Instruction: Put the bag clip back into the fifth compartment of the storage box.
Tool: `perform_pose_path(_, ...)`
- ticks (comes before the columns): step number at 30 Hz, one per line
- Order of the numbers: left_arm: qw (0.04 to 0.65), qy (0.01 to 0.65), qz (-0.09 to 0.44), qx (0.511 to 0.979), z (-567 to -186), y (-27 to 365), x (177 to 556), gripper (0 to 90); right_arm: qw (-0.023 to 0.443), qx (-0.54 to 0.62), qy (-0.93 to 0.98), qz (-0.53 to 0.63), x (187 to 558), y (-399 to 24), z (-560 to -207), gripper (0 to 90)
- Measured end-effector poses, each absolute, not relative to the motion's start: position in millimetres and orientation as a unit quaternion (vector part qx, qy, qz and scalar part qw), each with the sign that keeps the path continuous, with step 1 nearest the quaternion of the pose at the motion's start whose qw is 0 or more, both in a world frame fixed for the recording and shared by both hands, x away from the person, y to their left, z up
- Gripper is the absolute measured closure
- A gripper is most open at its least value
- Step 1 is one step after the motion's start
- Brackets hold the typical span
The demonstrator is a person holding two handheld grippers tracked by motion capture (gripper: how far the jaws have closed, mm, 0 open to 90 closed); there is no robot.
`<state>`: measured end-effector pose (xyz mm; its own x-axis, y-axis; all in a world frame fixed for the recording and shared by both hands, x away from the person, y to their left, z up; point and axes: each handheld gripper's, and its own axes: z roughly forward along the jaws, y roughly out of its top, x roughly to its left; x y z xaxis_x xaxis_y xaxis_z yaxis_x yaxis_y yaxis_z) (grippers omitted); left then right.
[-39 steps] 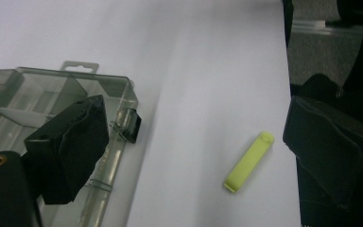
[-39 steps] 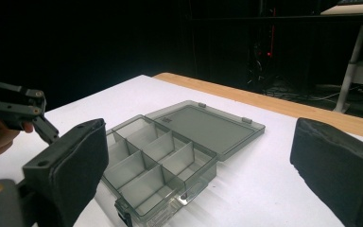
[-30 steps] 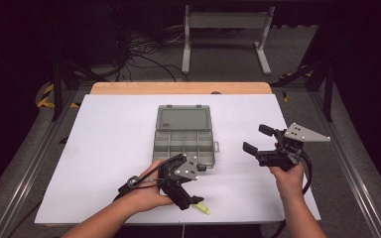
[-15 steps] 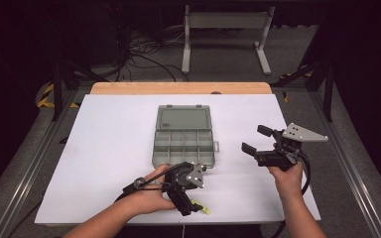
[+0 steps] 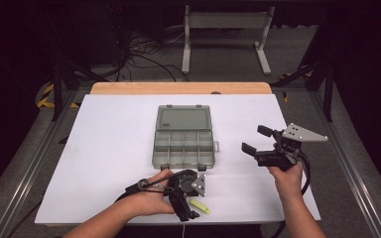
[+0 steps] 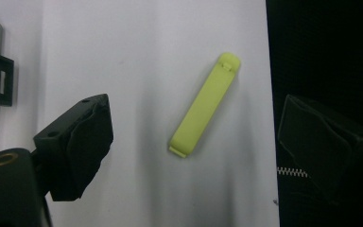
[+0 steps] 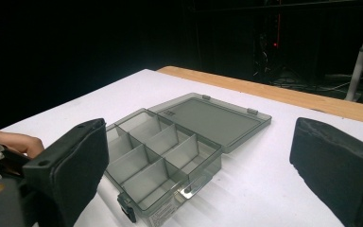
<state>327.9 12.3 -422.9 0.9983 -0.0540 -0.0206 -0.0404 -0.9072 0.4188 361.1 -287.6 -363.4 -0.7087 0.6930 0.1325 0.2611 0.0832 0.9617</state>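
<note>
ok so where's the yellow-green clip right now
In the high view the yellow-green clip lies flat on the white table near its front edge, beside the left gripper and in front of the open grey compartment box.

Black gripper [image 5: 188,214] bodies, grey three-cornered plates, trailing black cables.

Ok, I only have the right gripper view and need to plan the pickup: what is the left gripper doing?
Observer: The left gripper points down over a yellow-green clip near the table's front edge.
Operator: Is it gripped?
Observer: No. The jaws stand open, one on each side, and the clip lies flat on the white surface between them.
Operator: Anything in the organizer box?
Observer: The organizer box looks empty from above, with its lid laid open flat behind it.
</note>
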Motion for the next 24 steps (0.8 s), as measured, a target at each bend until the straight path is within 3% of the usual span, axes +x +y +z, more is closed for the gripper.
perform_pose_path(8,0.211,-0.031,-0.024,0.977,-425.5,10.2,326.1,15.9,0.184,0.335,0.713,0.588,361.0,-288.2,-363.5,5.6)
perform_pose_path(15,0.223,-0.037,-0.025,0.974,-425.9,8.1,324.1,31.7,0.18,0.336,0.714,0.587,361.5,-287.6,-364.2,5.8)
perform_pose_path(24,0.214,-0.045,-0.006,0.976,-431.5,3.0,319.0,41.3,0.175,0.336,0.717,0.585,362.4,-286.4,-365.8,6.4)
